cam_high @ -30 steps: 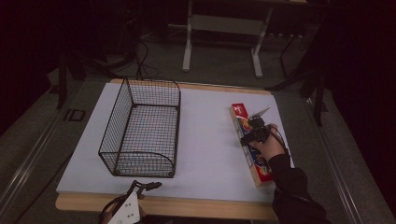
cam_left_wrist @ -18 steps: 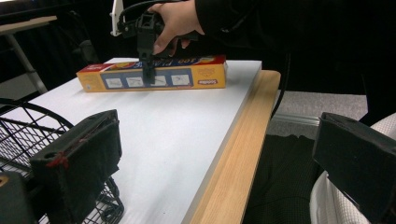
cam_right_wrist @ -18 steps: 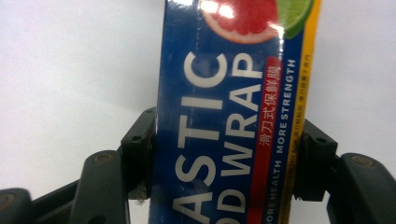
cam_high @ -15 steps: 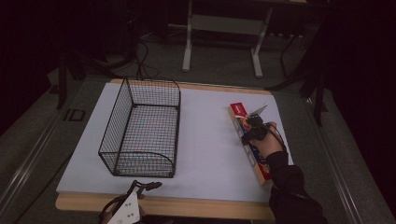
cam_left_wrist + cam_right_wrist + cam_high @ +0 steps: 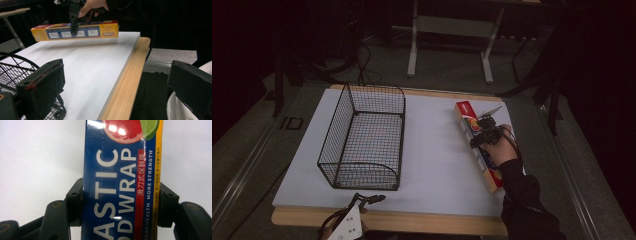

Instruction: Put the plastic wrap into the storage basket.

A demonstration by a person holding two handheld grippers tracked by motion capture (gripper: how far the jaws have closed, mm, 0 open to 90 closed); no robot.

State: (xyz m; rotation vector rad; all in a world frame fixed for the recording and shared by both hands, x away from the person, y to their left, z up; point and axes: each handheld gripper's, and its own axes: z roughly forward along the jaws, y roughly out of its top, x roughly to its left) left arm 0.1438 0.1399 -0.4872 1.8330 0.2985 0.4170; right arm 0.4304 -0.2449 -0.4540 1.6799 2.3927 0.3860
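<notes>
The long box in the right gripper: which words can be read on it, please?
On the box, right gripper view:
"ASTIC", cut off at the edge
"WRAP"
"MORE STRENGTH"
"MORE HEALTH"
Chinese characters on the red strip and the tiny yellow-edge print: too small to read.
Its side panels in the left gripper view: blurred.

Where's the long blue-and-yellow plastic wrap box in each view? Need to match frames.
High view: long blue-and-yellow cardboard plastic wrap box lies along the table's right side, under the right gripper.
Left gripper view: top left, lifted clear of the white tabletop, side panel facing the camera.
Right gripper view: centre, running upward, clamped between the black jaws.
Shared landmark: the white tabletop.
</notes>
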